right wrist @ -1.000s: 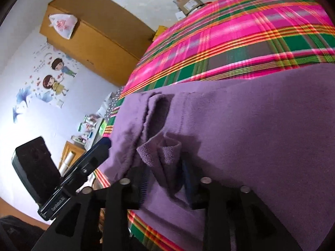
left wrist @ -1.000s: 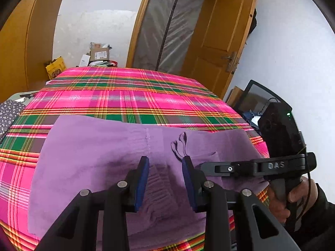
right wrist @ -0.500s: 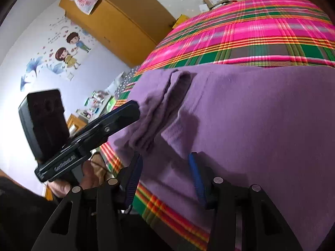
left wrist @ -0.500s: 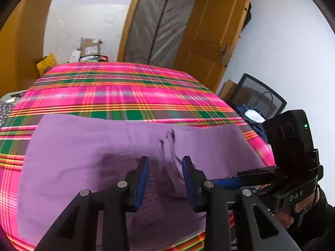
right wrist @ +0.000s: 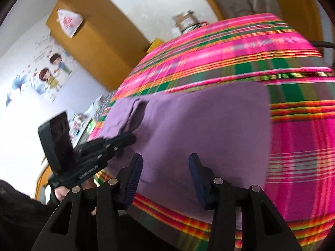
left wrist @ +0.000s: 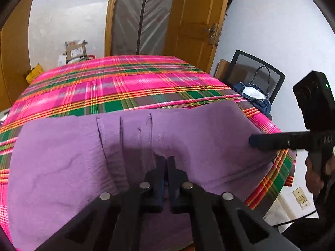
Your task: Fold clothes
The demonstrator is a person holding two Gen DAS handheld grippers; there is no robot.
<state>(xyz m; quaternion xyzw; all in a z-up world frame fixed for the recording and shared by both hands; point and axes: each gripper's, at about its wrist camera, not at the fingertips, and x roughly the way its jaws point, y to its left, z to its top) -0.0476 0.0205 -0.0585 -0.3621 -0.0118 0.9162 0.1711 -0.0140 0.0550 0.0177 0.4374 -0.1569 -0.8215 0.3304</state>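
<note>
A purple garment [left wrist: 62,167] lies spread across the near part of a bed with a pink and green plaid cover [left wrist: 125,83]. My left gripper [left wrist: 166,161] is shut on a raised fold near the garment's middle, and creases run back from the pinch. In the right wrist view the garment [right wrist: 209,125] fills the centre and my right gripper [right wrist: 165,167] hangs open just above its near edge, holding nothing. That view also shows the left gripper [right wrist: 127,140] at the left, tips on a bunched fold. The right gripper [left wrist: 253,141] reaches in from the right in the left wrist view.
A black mesh chair [left wrist: 272,73] holding a blue bag [left wrist: 255,96] stands by the bed's right side, near a wooden door [left wrist: 196,21]. Cardboard boxes [left wrist: 75,50] sit beyond the far edge. A wooden wardrobe [right wrist: 94,35] lines the left wall. A person's hand [left wrist: 314,175] holds the right gripper.
My left gripper went from open to shut on a fold of the purple garment. My right gripper let go of the fabric it held, opened, and moved right along the near edge.
</note>
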